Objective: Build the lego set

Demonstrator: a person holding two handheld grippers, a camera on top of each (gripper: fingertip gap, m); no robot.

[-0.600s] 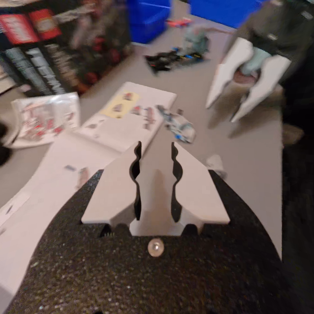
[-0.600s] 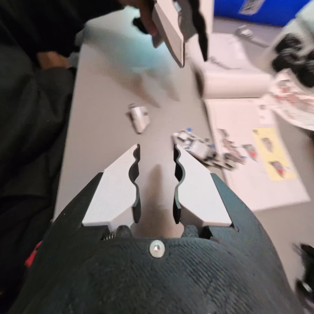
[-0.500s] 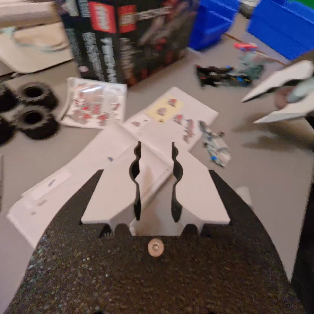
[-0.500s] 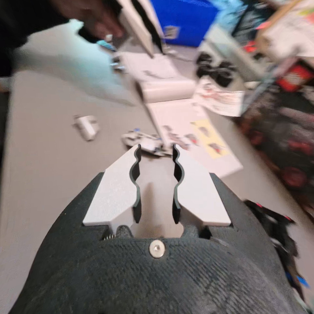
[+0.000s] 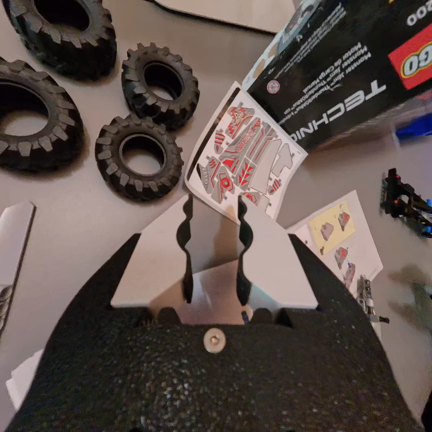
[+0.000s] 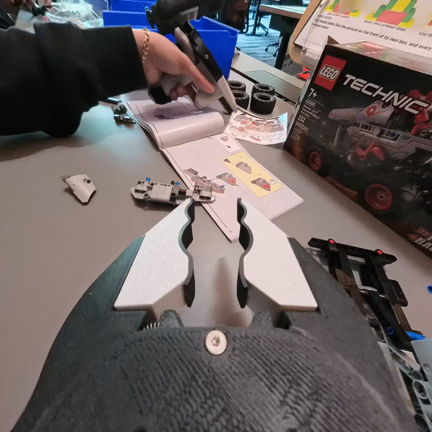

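Left gripper (image 5: 214, 203) hangs tip-down over the sticker sheet (image 5: 243, 159), jaws a narrow gap apart, nothing between them. The sheet starts right at the tips and runs away from them toward the box (image 5: 346, 70); tires (image 5: 140, 156) sit just left.

Right gripper (image 6: 215, 203) is likewise narrowly parted and empty, low over the table (image 6: 70, 233). The half-built gray piece (image 6: 163, 190) lies just ahead and slightly left of its tips, long axis crosswise (so right hand is nearer, I'd judge), w/ the loose gray panel (image 6: 80, 187) further left and the manual (image 6: 233, 177) beside it.
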